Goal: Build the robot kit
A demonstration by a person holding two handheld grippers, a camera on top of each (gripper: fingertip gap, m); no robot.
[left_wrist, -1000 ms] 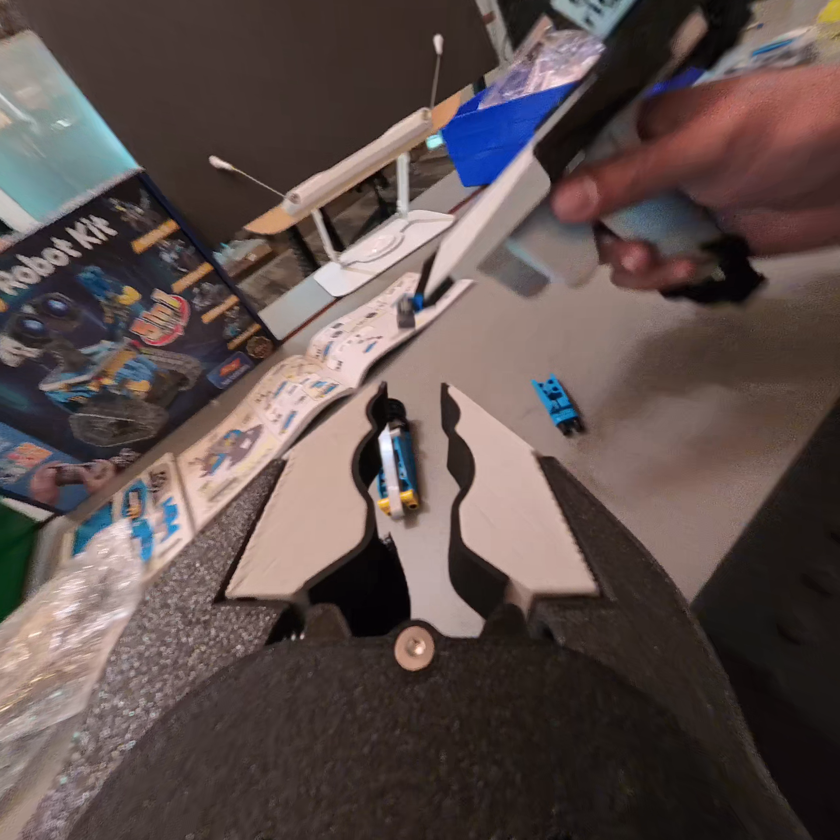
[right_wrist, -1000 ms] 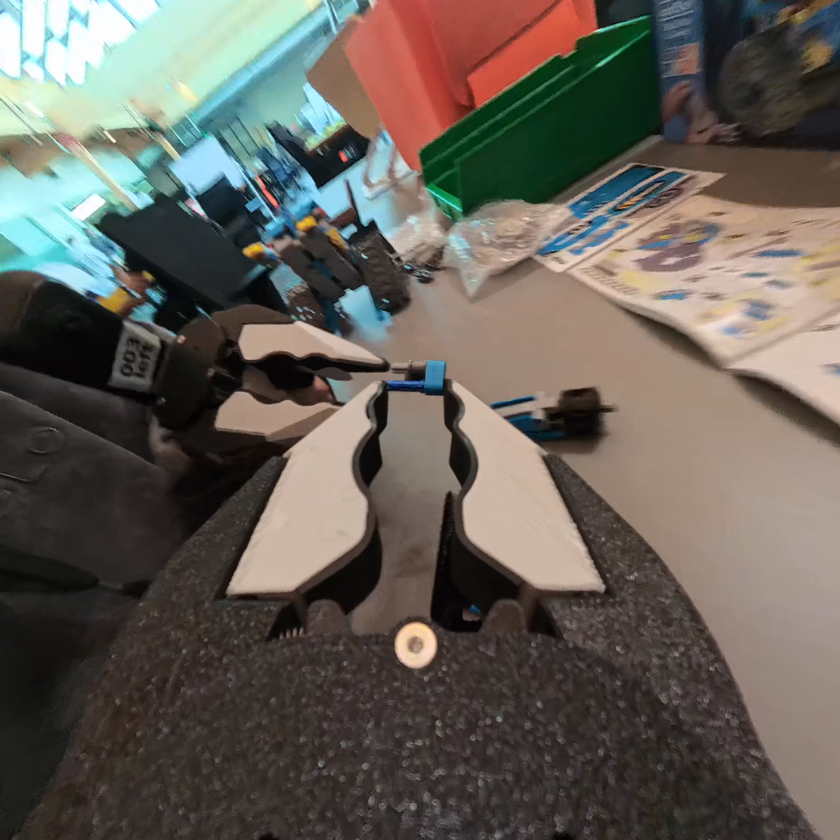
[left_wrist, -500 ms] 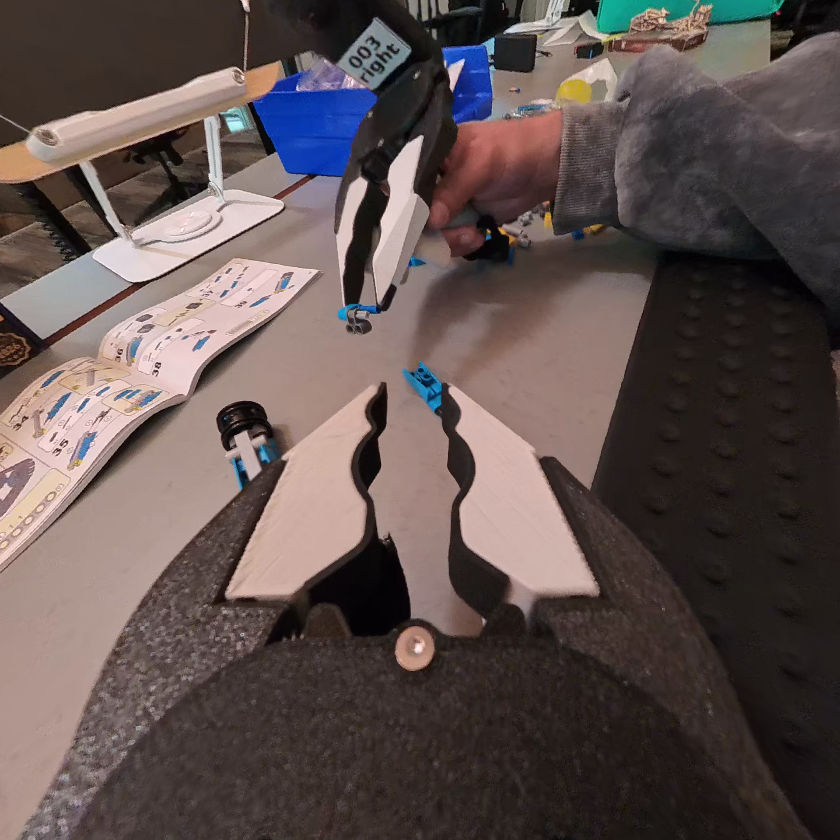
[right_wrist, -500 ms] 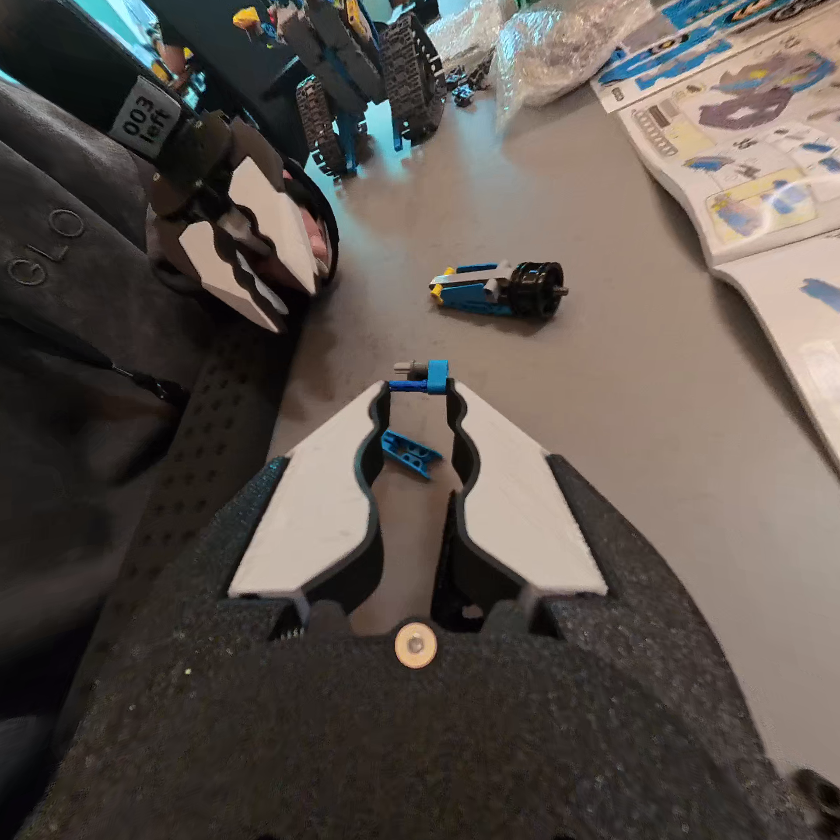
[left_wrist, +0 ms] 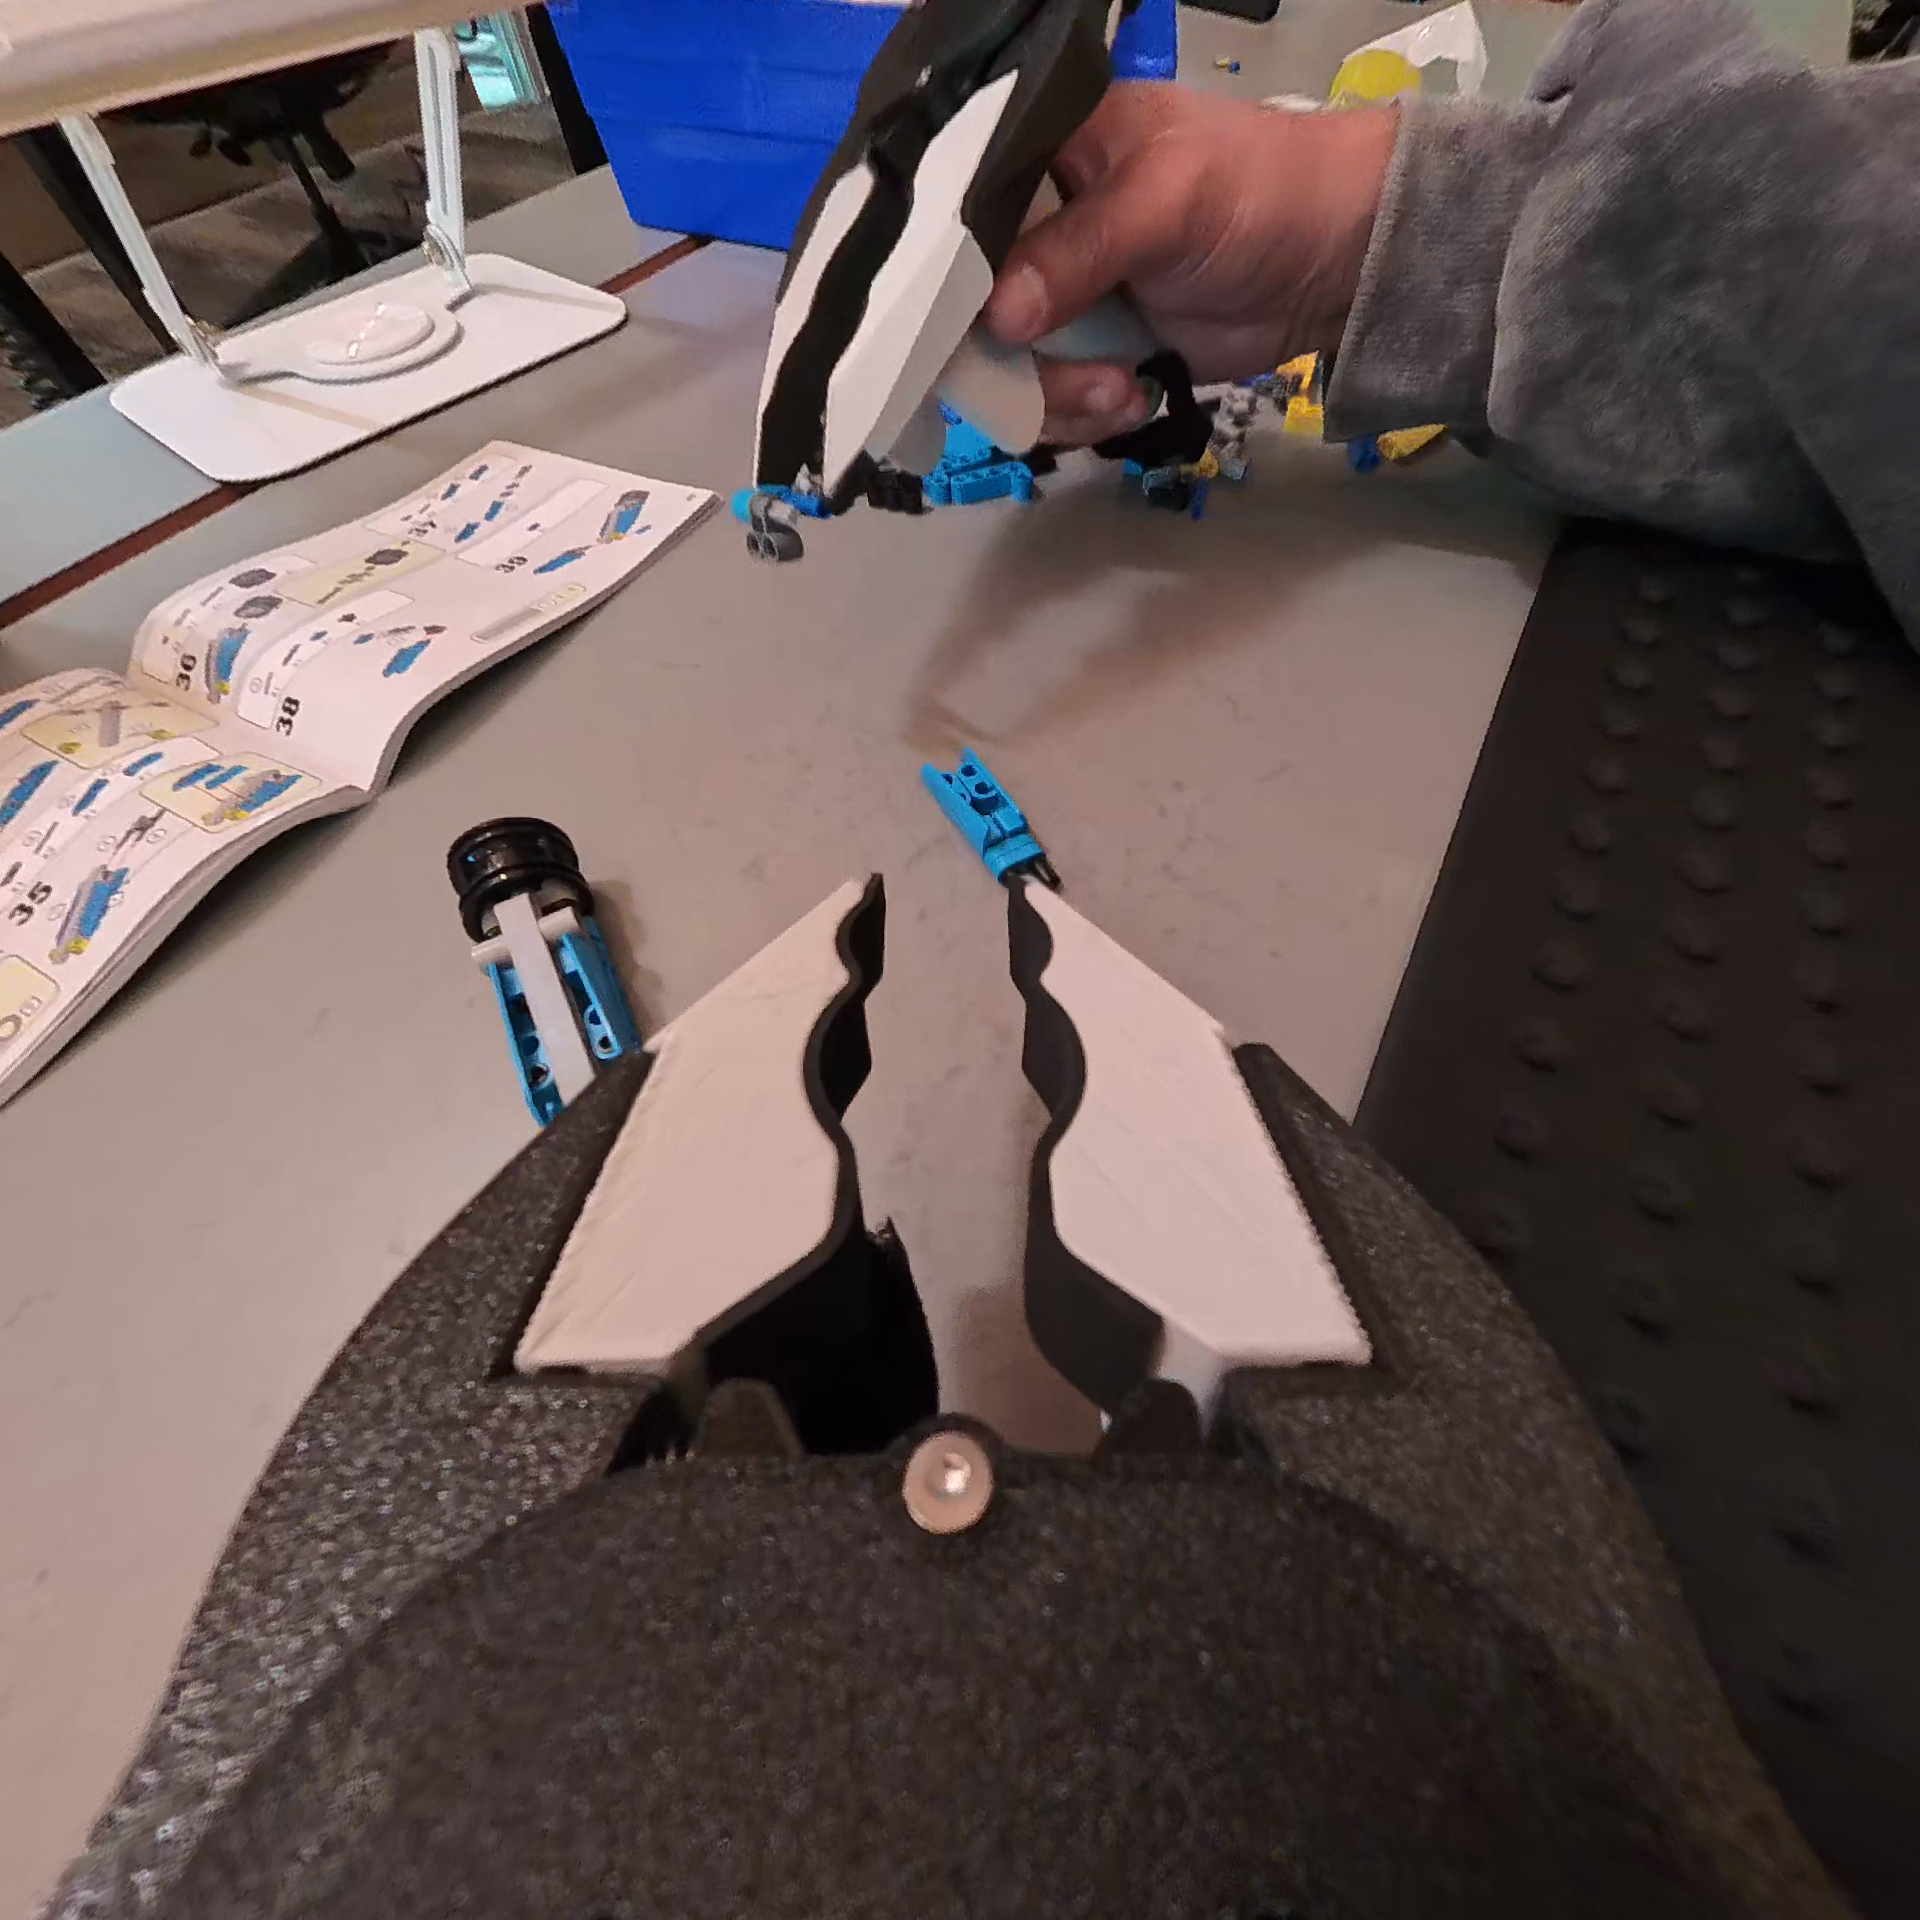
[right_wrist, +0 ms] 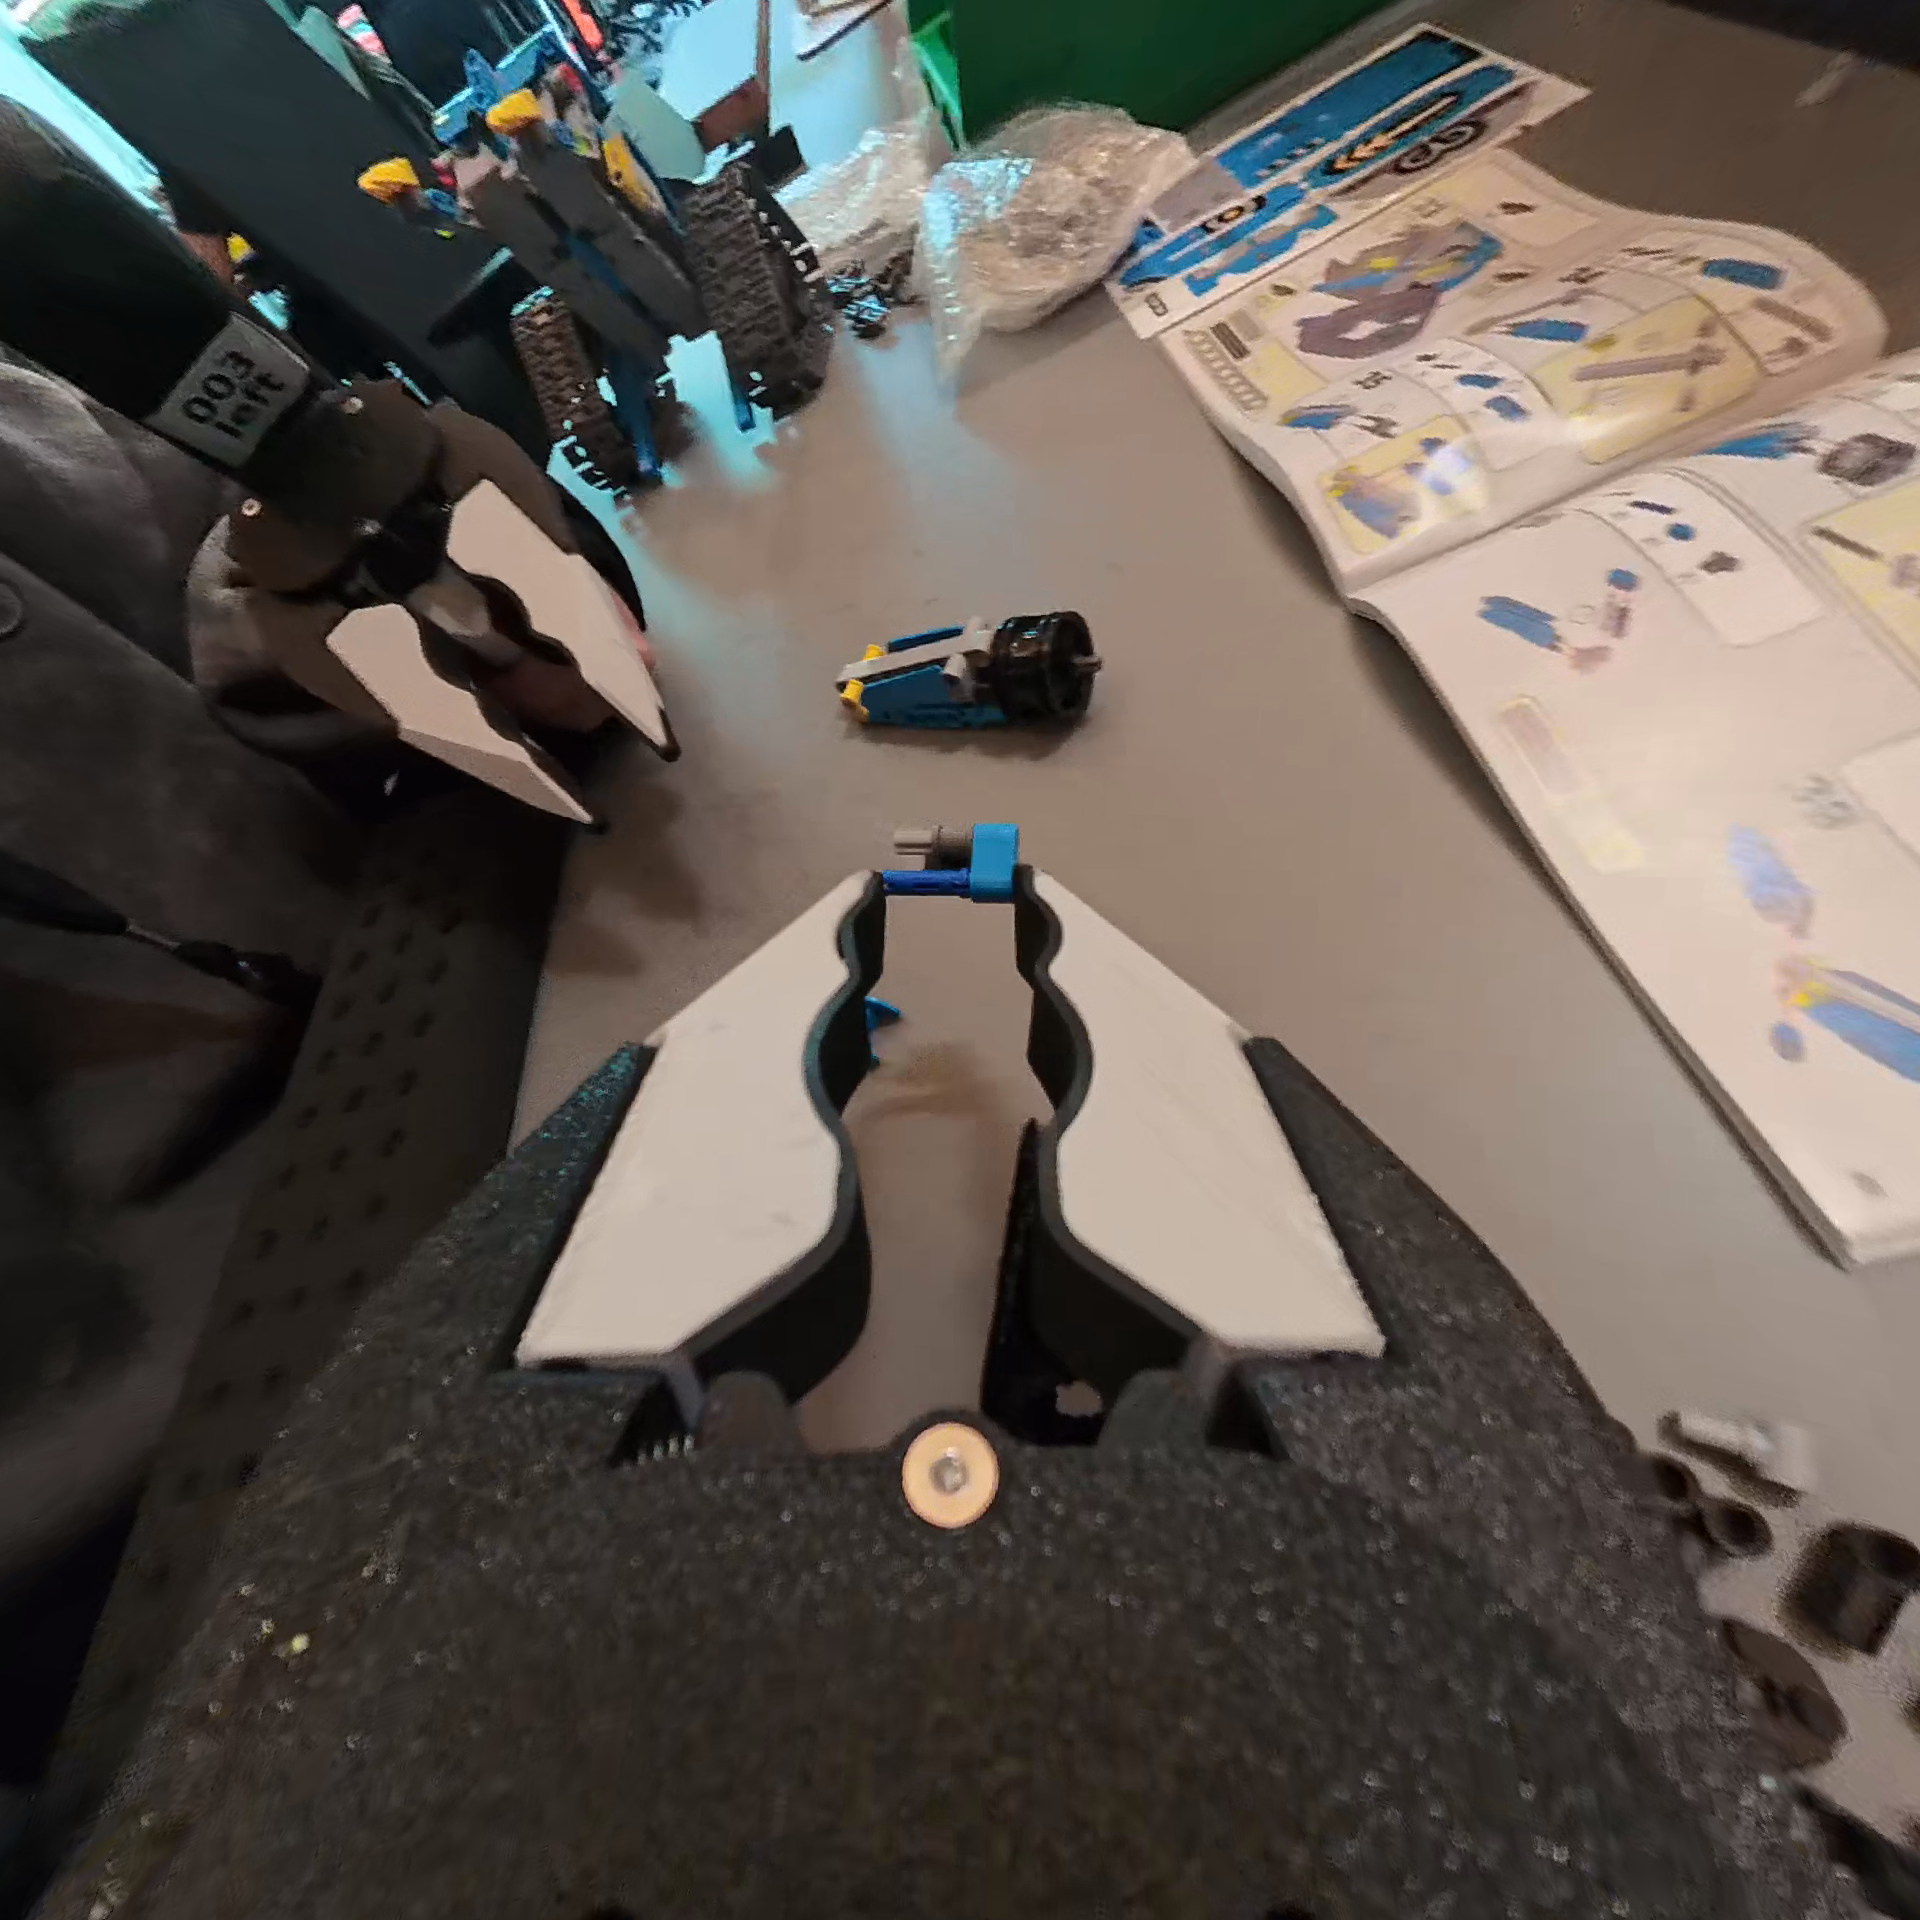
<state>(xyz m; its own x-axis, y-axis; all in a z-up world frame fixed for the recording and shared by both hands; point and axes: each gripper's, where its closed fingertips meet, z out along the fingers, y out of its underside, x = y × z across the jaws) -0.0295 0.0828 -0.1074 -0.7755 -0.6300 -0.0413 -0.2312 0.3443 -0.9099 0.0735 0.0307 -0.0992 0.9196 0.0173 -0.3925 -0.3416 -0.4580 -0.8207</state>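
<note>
Right wrist view: right hand-held gripper (right_wrist: 950, 883) pinches a blue pin piece (right_wrist: 961, 862) above the grey table (right_wrist: 1299, 914); left hand-held gripper (left_wrist: 945, 899) gapes empty.

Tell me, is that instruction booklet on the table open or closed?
Open. The instruction booklet lies spread flat on the grey table, two printed pages facing up with a fold between them.
</note>
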